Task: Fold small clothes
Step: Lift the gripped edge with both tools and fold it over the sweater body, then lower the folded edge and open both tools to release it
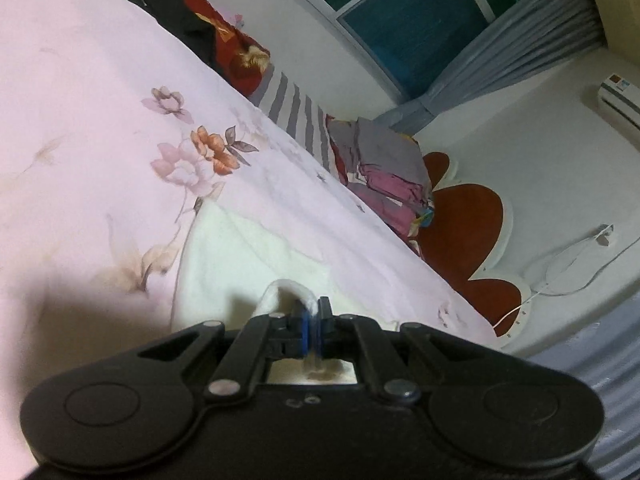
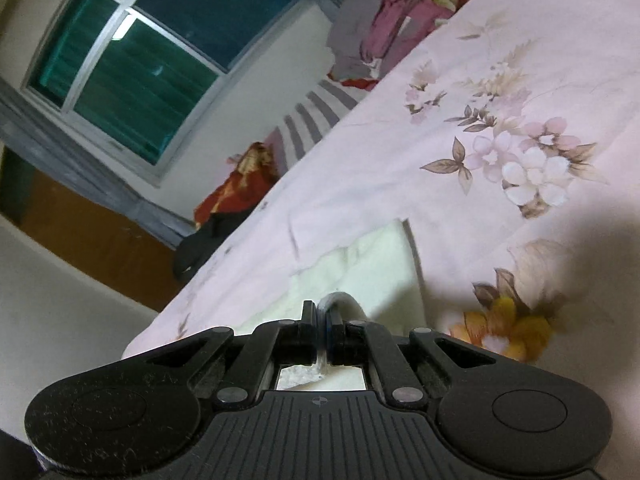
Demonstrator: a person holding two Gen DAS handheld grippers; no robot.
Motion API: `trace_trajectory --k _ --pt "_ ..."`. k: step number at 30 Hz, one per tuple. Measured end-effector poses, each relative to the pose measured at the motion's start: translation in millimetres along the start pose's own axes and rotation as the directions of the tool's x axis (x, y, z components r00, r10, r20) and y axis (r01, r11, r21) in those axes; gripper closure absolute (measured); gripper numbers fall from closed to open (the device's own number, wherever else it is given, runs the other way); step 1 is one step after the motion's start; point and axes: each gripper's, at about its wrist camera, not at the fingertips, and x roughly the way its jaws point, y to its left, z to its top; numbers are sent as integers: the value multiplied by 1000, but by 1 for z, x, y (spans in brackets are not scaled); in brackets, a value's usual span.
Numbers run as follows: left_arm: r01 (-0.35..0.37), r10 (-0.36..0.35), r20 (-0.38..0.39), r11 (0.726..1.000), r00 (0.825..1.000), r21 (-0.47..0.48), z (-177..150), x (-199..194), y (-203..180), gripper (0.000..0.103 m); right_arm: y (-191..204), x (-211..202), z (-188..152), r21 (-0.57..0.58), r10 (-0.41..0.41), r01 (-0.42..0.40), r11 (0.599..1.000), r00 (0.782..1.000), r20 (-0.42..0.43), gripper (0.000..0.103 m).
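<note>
The left gripper (image 1: 311,312) has its jaws pressed together on a bunched edge of a small cream-white cloth (image 1: 248,264), a loop of the fabric poking up just past the fingertips. The right gripper (image 2: 322,320) is likewise clamped on a pinched fold of the same cream-white cloth (image 2: 360,264), with a bit of fabric showing between the blue-lined pads. The cloth lies on a pale pink bedsheet (image 1: 100,128) printed with flowers (orange and mauve blooms in the left wrist view, white and yellow ones in the right), its far part spread flat on the sheet while the near edge is lifted into both grippers. Along the far side of the bed sits a pile of grey and magenta clothes (image 1: 384,168), seen again in the right wrist view (image 2: 376,32), beside a grey-striped fabric (image 1: 296,116). Farther along the same side lie a red patterned cloth (image 1: 236,52) and a black garment (image 1: 176,12). Behind them is a window (image 2: 132,64) with a pale frame and dark teal glass, bordered by grey curtains (image 1: 532,36). A red and white flower-shaped headboard (image 1: 468,220) stands against the wall, with a white cable (image 1: 568,272) hanging near it and an air conditioner (image 1: 620,98) mounted higher up.
</note>
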Motion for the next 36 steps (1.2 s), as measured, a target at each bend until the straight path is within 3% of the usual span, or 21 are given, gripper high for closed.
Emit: trace_trajectory --k 7,8,9,10,11,12,13,14,16,18,20,22,24,27,30,32,33,36 --pt "-4 4 -44 1000 999 8 17 34 8 98 -4 37 14 7 -38 38 999 999 -26 99" --pt "-11 12 -50 1000 999 8 17 37 10 90 -7 42 16 11 -32 32 999 999 -35 99" --pt "-20 21 -47 1000 999 6 17 38 12 68 -6 43 16 5 -29 29 1000 999 -28 99" --pt "-30 30 -36 1000 999 4 17 37 13 57 -5 44 16 -11 -37 37 999 999 -22 92" --pt "-36 36 -14 999 999 5 17 33 14 39 -3 44 16 -28 -55 54 998 998 -22 77" --pt "-36 35 3 999 999 16 17 30 14 36 -1 41 15 -47 -61 61 997 998 -3 38" --pt "-33 33 10 999 999 32 17 26 13 36 2 36 14 -71 -58 61 996 998 36 29" --pt "-35 35 10 999 999 40 18 23 13 36 5 30 13 -99 -49 56 994 996 69 29" --pt "-36 35 6 998 999 56 19 20 14 38 2 24 14 -99 -45 52 994 996 73 29" --pt "-61 63 -19 993 998 102 20 21 11 50 2 23 13 -131 -58 67 989 996 71 30" --pt "-75 84 -54 985 995 154 20 25 6 58 4 27 11 -177 -66 72 982 997 42 39" --pt "-102 121 -74 969 990 226 20 32 -1 58 8 35 8 -228 -84 84 970 996 10 51" --pt "-126 157 -91 952 983 279 20 40 -6 59 11 45 4 -284 -112 104 953 994 -14 54" --pt "-139 187 -127 940 974 313 21 52 -7 70 13 61 0 -340 -166 142 930 985 -43 58" --pt "-138 199 -147 928 969 345 21 60 -8 94 13 71 -6 -389 -210 175 904 977 -49 79" --pt "-123 187 -159 930 969 348 20 62 -7 100 13 72 -8 -409 -202 164 898 978 -50 96" --pt "-122 187 -156 928 970 353 19 63 -7 100 13 72 -9 -423 -204 166 891 978 -46 100" --pt "-119 173 -123 926 977 357 18 58 -7 101 17 70 -15 -478 -206 171 862 978 -22 101"
